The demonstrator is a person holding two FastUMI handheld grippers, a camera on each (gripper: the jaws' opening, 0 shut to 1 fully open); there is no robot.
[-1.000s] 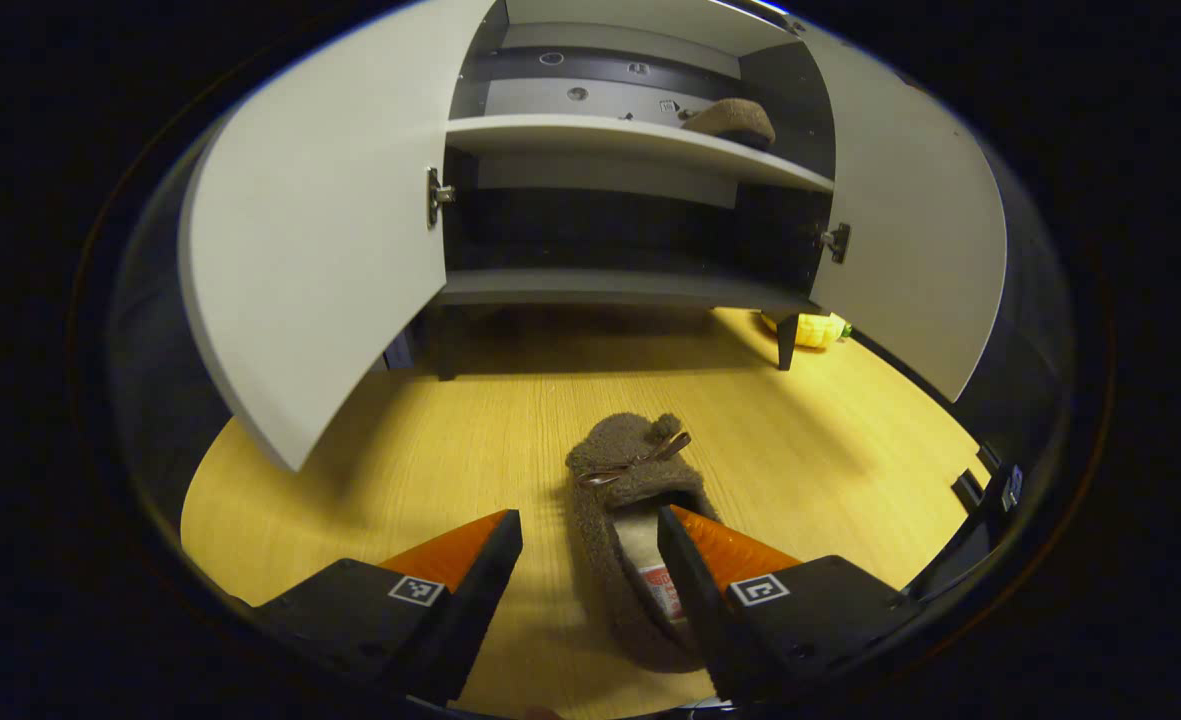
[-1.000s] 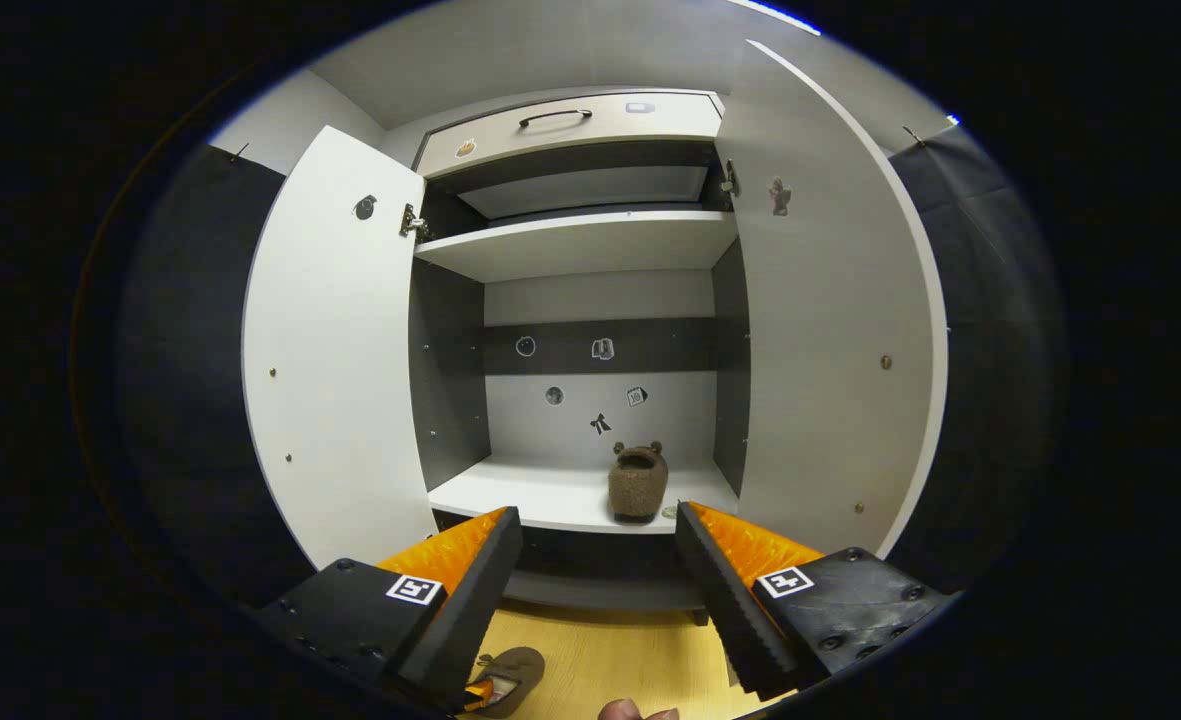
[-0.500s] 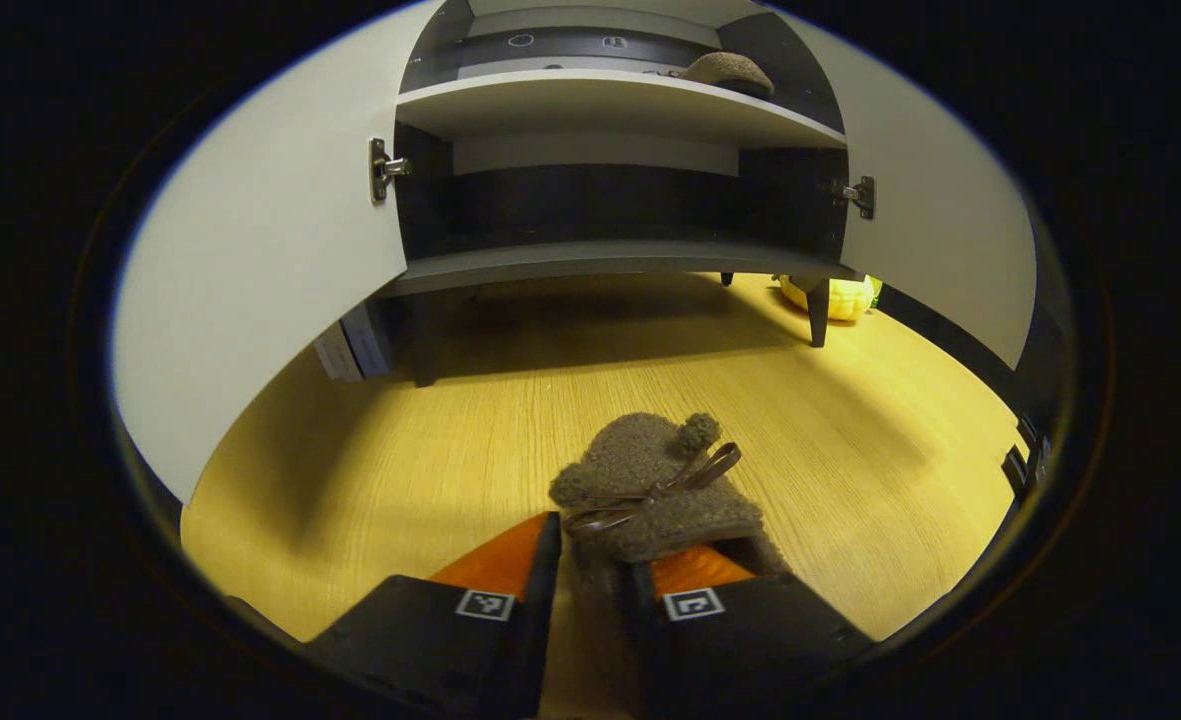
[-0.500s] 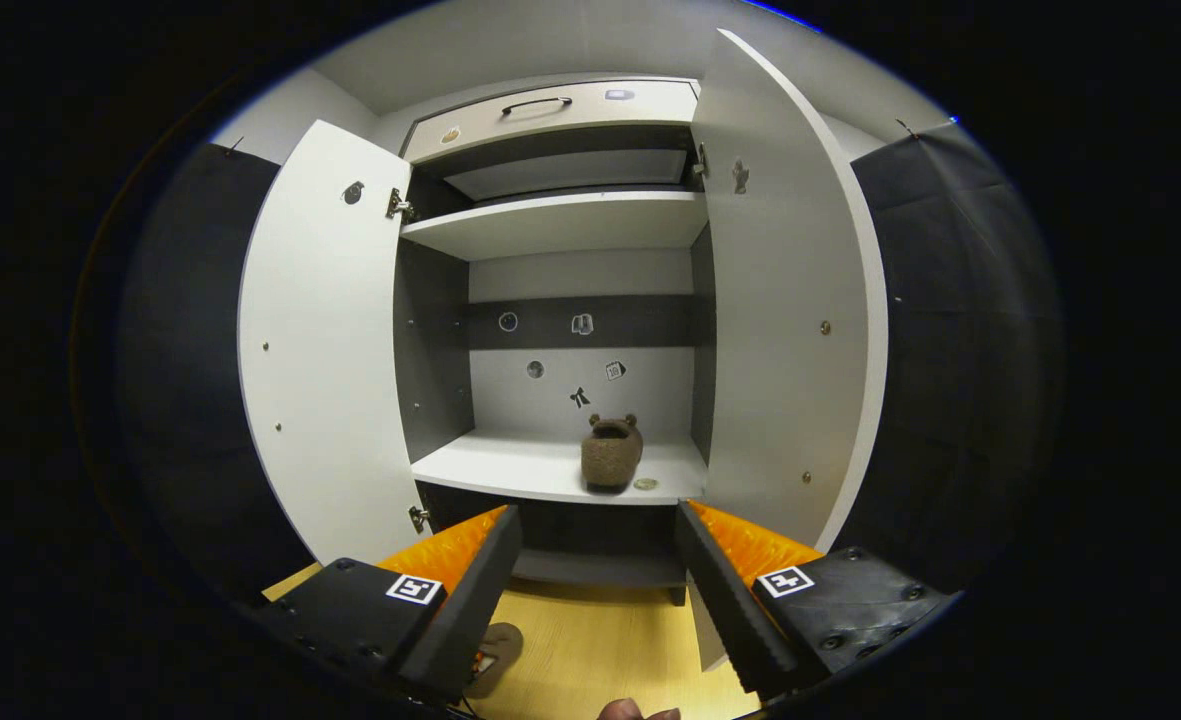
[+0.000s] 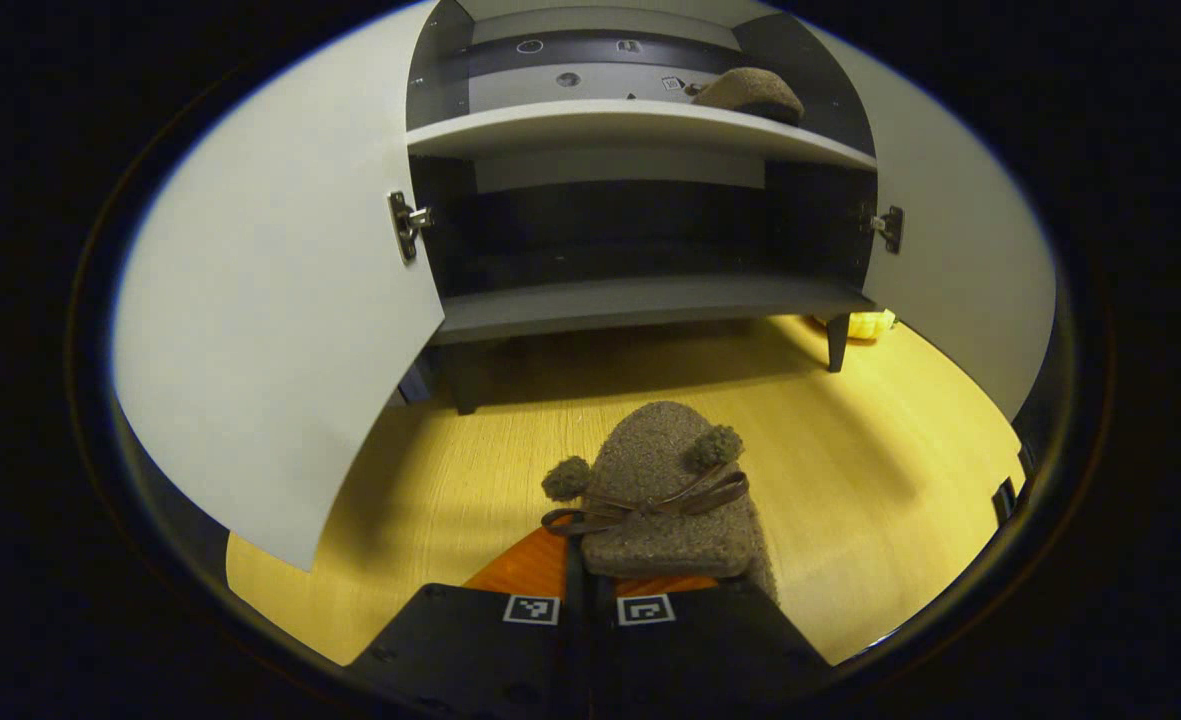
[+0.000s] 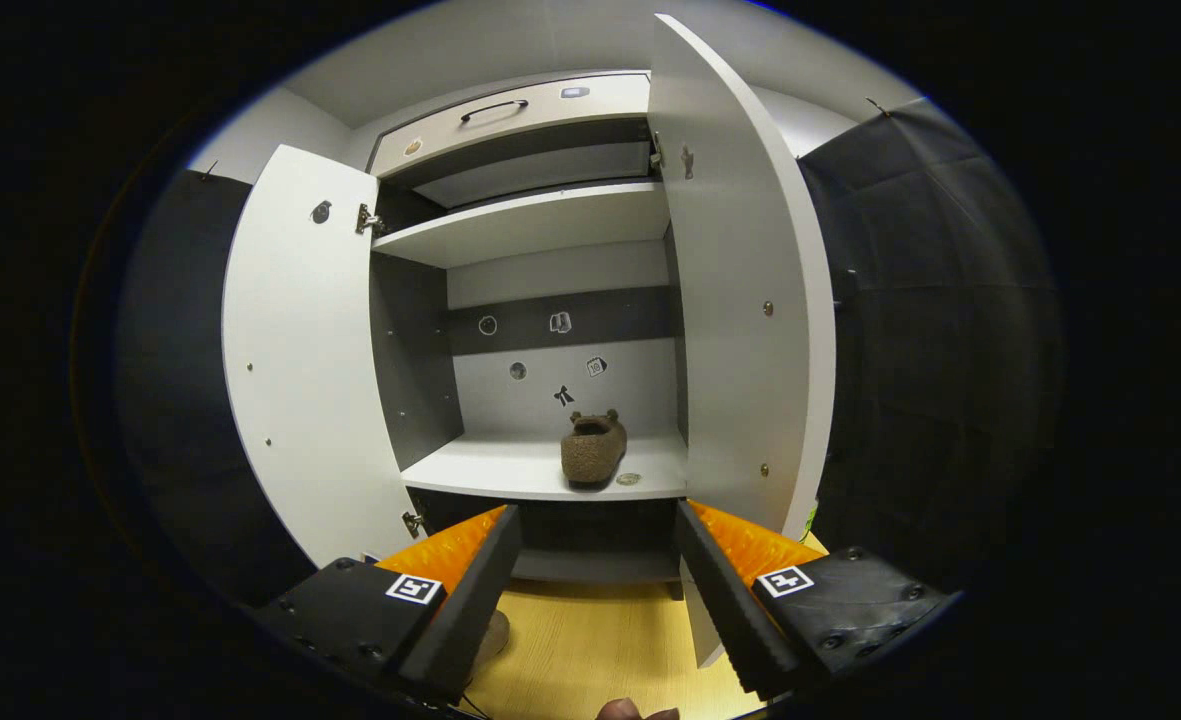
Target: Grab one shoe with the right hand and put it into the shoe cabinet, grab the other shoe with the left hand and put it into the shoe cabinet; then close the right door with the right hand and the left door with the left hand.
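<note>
A fuzzy brown slipper (image 5: 665,490) with a bow and two pompoms sticks out from my left gripper (image 5: 590,590), which is shut on its rear rim. Its toe points at the open shoe cabinet (image 5: 640,300). The matching slipper (image 5: 750,92) lies on the white middle shelf (image 5: 570,125), toward the right side. In the right gripper view that same slipper (image 6: 592,450) rests on the shelf (image 6: 510,470) with its heel toward me. My right gripper (image 6: 595,520) hangs open in front of the cabinet, below shelf height, with nothing between its fingers.
Both white doors stand wide open: the left door (image 6: 300,360) and the right door (image 6: 740,300). A drawer with a handle (image 6: 510,110) tops the cabinet. A yellow object (image 5: 865,322) lies on the wooden floor (image 5: 880,470) by the cabinet's right leg. Black cloth (image 6: 930,330) hangs at the right.
My left gripper shut on the slipper and raised it, toe toward the cabinet. The right gripper drew back and drifted right, staying open.
</note>
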